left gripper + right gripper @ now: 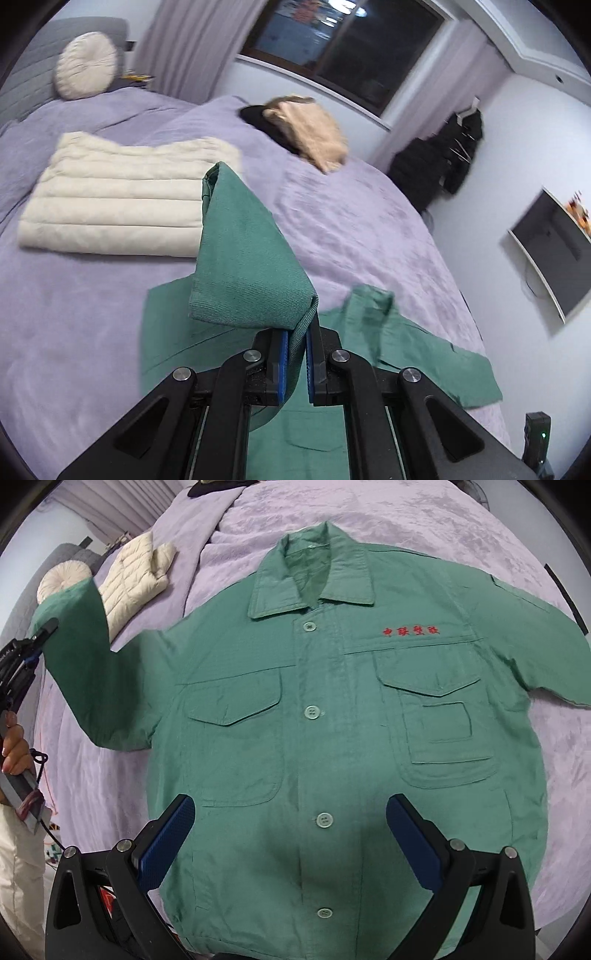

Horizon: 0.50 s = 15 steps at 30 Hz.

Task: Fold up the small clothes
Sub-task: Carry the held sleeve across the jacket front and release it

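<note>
My left gripper (296, 363) pinches green jacket (332, 720) sleeve cuff (236, 258), lifted off bed (369, 229); right gripper (290, 843) spread over hem. Next: lay sleeve across chest.

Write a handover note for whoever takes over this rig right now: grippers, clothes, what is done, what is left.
Left gripper: shut on the green jacket's sleeve cuff, lifted off the bed.
Right gripper: open, empty, above the jacket's lower front.
Green jacket: face up on the purple bedspread, buttoned, collar away from you, other sleeve spread out flat.
Cream padded garment: already folded, further up the bed. A tan and a black item lie heaped near the far edge.
Left: probably bring the held sleeve across the chest, fold the other sleeve, then fold the body.
</note>
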Each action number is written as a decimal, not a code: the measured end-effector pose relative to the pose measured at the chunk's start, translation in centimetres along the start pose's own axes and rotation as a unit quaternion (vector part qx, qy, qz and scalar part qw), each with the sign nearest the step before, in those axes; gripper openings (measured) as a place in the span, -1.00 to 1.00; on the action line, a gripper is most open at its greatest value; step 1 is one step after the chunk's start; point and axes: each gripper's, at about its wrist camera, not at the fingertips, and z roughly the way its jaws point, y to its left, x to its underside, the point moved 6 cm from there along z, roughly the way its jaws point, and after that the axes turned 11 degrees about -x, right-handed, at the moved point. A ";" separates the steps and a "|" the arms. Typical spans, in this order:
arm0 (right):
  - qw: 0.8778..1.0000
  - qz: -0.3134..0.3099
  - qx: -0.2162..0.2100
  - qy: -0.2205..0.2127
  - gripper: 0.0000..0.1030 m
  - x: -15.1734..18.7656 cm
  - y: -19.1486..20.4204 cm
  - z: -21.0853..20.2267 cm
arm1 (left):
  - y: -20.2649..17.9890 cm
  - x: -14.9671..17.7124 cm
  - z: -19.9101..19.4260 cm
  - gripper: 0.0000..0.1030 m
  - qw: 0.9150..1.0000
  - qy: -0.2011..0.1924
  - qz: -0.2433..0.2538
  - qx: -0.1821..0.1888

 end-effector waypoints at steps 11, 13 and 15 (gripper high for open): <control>0.993 0.110 0.031 -0.021 1.00 0.3 -13.9 -2.5 | -22.6 14.1 13.9 -0.83 0.970 0.152 0.191 0.002; 0.992 0.124 0.033 -0.017 1.00 0.6 -15.6 -2.4 | -22.2 16.8 15.5 -0.73 0.958 0.176 0.225 -0.014; 0.991 0.131 0.036 -0.016 1.00 0.5 -16.8 -2.3 | -22.5 18.4 16.2 0.47 0.949 0.196 0.246 -0.036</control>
